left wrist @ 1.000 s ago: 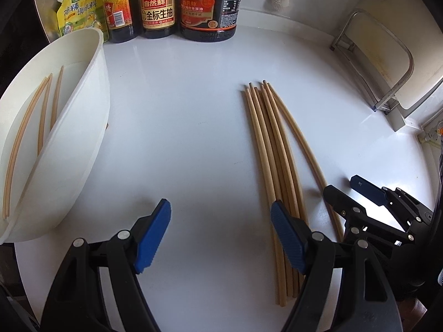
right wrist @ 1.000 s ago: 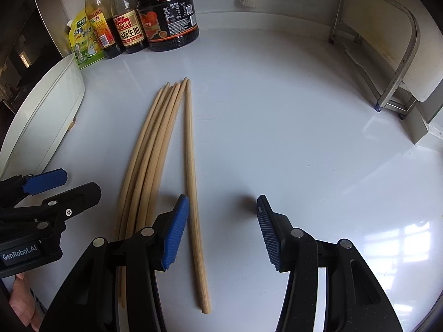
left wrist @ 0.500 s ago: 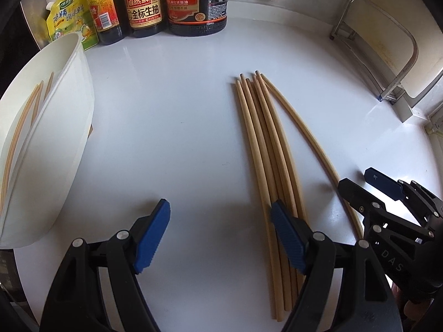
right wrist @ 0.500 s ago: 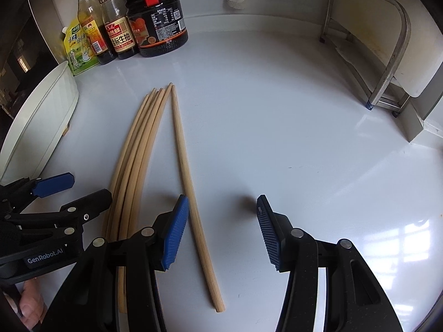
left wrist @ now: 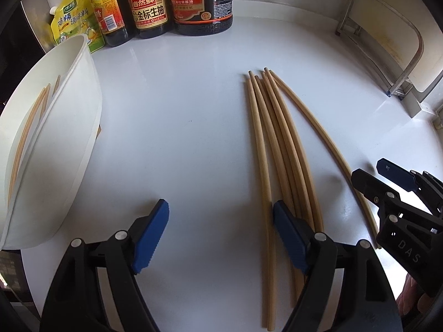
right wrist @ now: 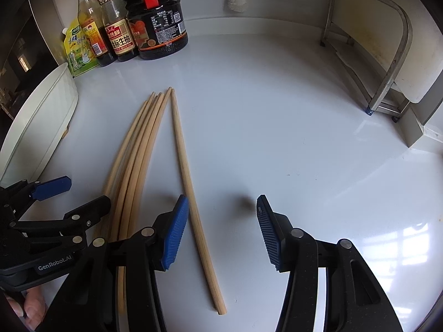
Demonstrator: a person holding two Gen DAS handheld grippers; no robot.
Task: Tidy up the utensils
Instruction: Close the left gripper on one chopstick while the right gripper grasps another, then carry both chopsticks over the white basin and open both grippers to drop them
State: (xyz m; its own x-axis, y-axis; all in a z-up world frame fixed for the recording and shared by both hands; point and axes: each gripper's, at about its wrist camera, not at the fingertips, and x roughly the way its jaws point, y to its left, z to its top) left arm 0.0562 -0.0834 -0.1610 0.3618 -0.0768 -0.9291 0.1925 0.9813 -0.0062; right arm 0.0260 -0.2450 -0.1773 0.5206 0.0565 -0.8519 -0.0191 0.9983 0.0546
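White counter (left wrist: pixel 180 138), chopsticks (left wrist: pixel 277 144), tray's 3 chopsticks (left wrist: pixel 27 132) (left view only)

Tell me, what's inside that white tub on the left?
Inside the white tub, a few wooden chopsticks lie lengthwise along its floor. Its near wall hides the rest of the inside, so an exact count isn't possible.

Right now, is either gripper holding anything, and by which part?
Nothing is held. Left gripper and right gripper are both open above the chopsticks.
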